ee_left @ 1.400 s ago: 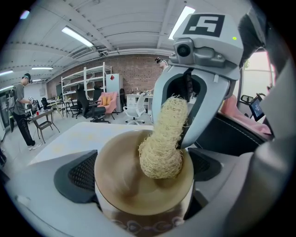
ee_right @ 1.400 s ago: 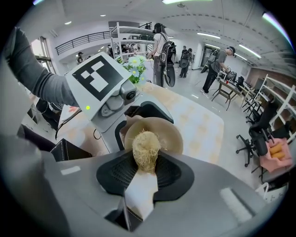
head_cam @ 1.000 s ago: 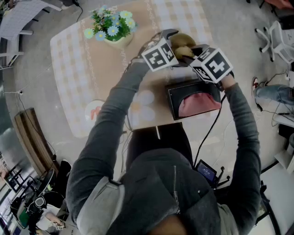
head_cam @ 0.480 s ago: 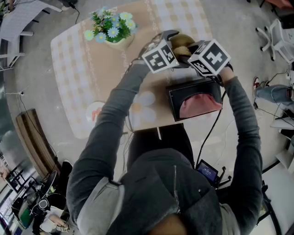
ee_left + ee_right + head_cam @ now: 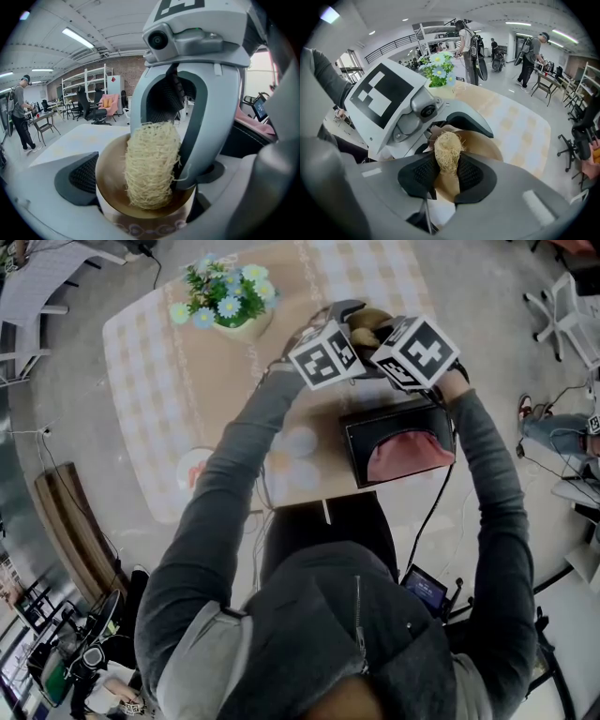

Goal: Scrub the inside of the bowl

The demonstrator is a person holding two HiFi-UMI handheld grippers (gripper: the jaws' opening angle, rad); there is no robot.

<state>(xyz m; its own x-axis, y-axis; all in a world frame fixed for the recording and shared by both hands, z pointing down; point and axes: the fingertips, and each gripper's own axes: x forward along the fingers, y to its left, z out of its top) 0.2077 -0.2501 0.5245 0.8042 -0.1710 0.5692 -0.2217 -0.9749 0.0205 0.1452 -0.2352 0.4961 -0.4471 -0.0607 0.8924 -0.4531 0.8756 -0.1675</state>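
In the head view a brown bowl (image 5: 371,319) is held up over the table by my left gripper (image 5: 349,322). The left gripper view shows the bowl (image 5: 110,180) tilted toward the camera, its patterned wall between my jaws, the left gripper (image 5: 140,206) shut on it. A pale fibrous scrubber (image 5: 151,165) presses against the bowl's inner wall. My right gripper (image 5: 377,337) reaches into the bowl from the right. Seen from the right gripper view, the right gripper (image 5: 447,171) is shut on the scrubber (image 5: 448,151), with the bowl (image 5: 485,143) behind it.
A checked tablecloth covers the table (image 5: 155,399). A pot of flowers (image 5: 228,294) stands at its far side. A black box with pink cloth (image 5: 401,448) sits below the grippers, a pale flower-shaped mat (image 5: 295,457) and a small plate (image 5: 192,465) to its left. People stand in the background (image 5: 529,51).
My right gripper has shifted left and away from me, closer to the left gripper, moving the scrubber across the bowl's inside. The left gripper and bowl have hardly moved.
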